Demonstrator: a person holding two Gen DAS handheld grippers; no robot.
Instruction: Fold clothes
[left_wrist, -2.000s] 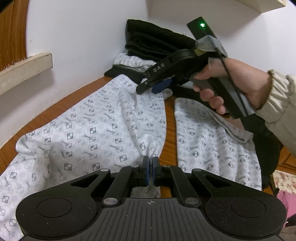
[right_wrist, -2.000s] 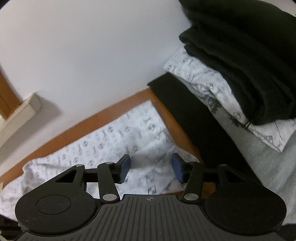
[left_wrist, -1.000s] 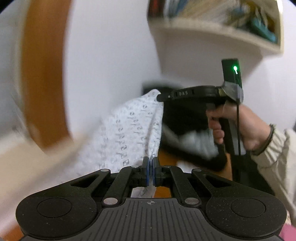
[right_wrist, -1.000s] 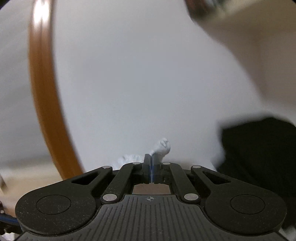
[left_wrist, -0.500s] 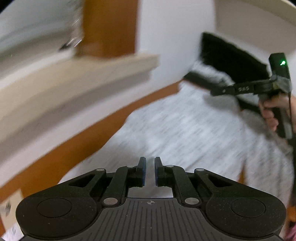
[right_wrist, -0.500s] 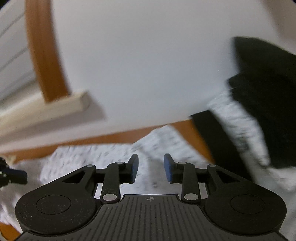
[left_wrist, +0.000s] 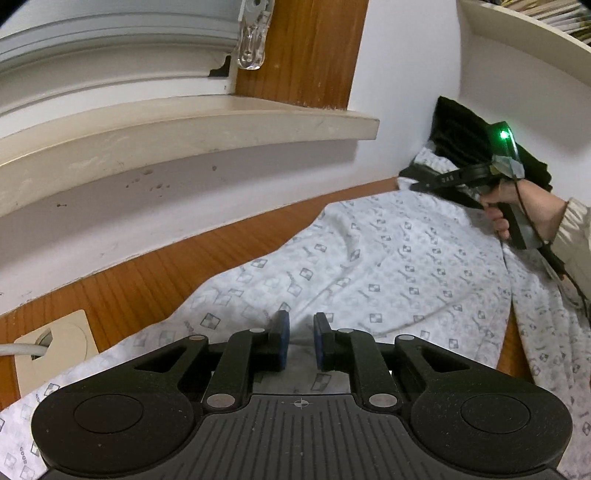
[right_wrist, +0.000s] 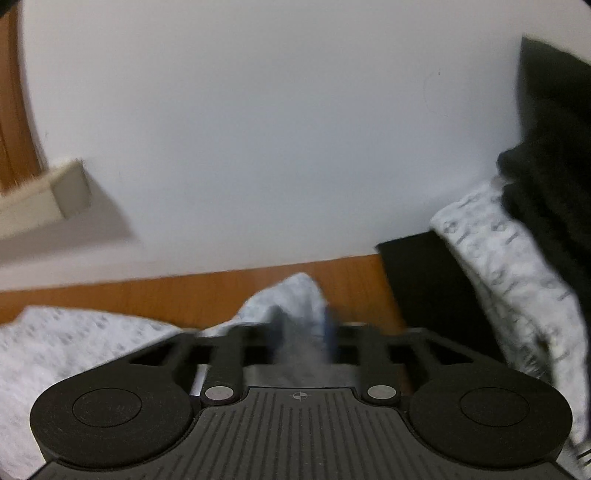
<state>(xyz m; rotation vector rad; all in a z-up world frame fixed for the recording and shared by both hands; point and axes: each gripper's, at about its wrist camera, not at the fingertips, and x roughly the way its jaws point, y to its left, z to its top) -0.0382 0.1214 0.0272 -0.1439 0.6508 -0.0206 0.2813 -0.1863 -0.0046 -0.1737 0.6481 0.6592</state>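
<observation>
A white garment with a grey square pattern (left_wrist: 369, 266) lies spread over the wooden table (left_wrist: 147, 280). My left gripper (left_wrist: 299, 336) hovers low over its near edge. Its jaws are opening, and the cloth lies under them, not between them. My right gripper (left_wrist: 412, 184), held by a hand (left_wrist: 517, 206), reaches the garment's far corner by the wall. In the right wrist view that gripper (right_wrist: 303, 332) is closing on a raised corner of the garment (right_wrist: 295, 291), and its fingers are smeared by the motion.
A stack of folded clothes (left_wrist: 458, 125), black over patterned white, sits in the far right corner against the wall. A window sill (left_wrist: 184, 125) juts out above the table on the left. A socket plate with a cable (left_wrist: 55, 354) lies at the near left.
Both grippers came down from holding the garment up, and it now lies on the table. The left jaws went from shut to parted. The right jaws opened, then began closing on a corner.
</observation>
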